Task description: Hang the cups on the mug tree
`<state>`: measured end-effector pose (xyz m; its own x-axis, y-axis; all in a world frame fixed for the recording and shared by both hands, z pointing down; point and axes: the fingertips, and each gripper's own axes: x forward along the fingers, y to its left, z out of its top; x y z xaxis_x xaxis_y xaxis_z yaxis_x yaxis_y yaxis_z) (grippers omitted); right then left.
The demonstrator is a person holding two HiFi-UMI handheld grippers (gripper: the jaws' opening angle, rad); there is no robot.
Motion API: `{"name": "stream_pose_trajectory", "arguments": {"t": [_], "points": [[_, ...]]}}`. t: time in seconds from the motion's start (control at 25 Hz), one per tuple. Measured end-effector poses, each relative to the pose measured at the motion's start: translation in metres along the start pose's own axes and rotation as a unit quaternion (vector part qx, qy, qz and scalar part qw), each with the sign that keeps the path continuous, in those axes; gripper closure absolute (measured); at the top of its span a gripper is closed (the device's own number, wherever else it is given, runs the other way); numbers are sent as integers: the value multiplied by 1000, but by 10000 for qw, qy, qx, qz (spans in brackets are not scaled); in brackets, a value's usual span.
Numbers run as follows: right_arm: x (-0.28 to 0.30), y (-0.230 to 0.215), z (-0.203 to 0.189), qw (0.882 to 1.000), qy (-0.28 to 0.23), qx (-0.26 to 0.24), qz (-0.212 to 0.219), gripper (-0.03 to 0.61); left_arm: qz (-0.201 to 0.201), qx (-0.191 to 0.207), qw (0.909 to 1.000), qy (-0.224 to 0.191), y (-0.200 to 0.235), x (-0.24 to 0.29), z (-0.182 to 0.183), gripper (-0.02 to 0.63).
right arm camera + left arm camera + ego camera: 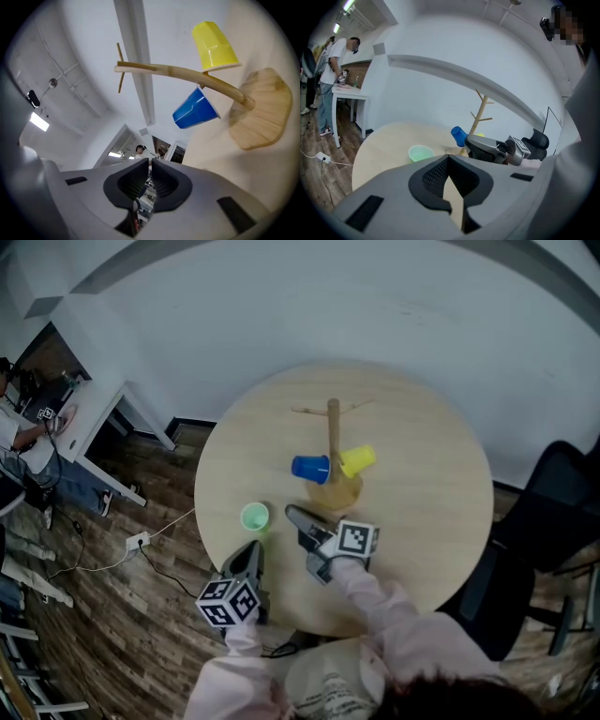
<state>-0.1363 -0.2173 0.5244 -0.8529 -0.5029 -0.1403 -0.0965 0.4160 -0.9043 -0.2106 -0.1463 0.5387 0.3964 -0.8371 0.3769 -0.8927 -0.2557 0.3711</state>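
Head view: round table (441, 521), pale wood. Tree (333, 442) upright near the centre on a round base. Blue cup (310, 468) and yellow cup (357, 461) hang low on its stem, one on each side, while the upper pegs are bare. Green cup (254, 517) stands mouth up on the table, apart from the tree on its left. Left gripper (251, 551) lies just short of the green cup. Right gripper (292, 514) lies beside the tree's base. Dark chair (553, 512) at the table's right. Left gripper view: jaws clenched tip to tip, nothing between them. Green cup just beyond, with the tree, blue cup and right gripper further right. Person (335, 70) at a white desk (347, 93), far left. Right gripper view, rolled sideways: jaws clenched and empty. Tree, yellow cup and blue cup ahead, clear of the tips.
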Motion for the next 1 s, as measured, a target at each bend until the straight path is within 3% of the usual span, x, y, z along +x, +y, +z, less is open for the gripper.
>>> {"name": "stream_pose_trajectory", "arguments": {"t": [0.08, 0.32, 0.64, 1.0], "points": [[-2, -2, -5, 9992, 158, -308, -197, 559, -6, -1, 10000, 18, 2, -2, -1, 609], [1, 7, -24, 9941, 470, -939, -271, 575, -15, -14, 10000, 57, 12, -12, -2, 609], [0, 9, -55, 9698, 1027, -2104, -680, 575, -183, -27, 9996, 195, 15, -19, -13, 609], [1, 1, -83, 9514, 1330, -2546, -1108, 575, -333, -71, 9990, 293, 25, -27, -21, 609]]}}
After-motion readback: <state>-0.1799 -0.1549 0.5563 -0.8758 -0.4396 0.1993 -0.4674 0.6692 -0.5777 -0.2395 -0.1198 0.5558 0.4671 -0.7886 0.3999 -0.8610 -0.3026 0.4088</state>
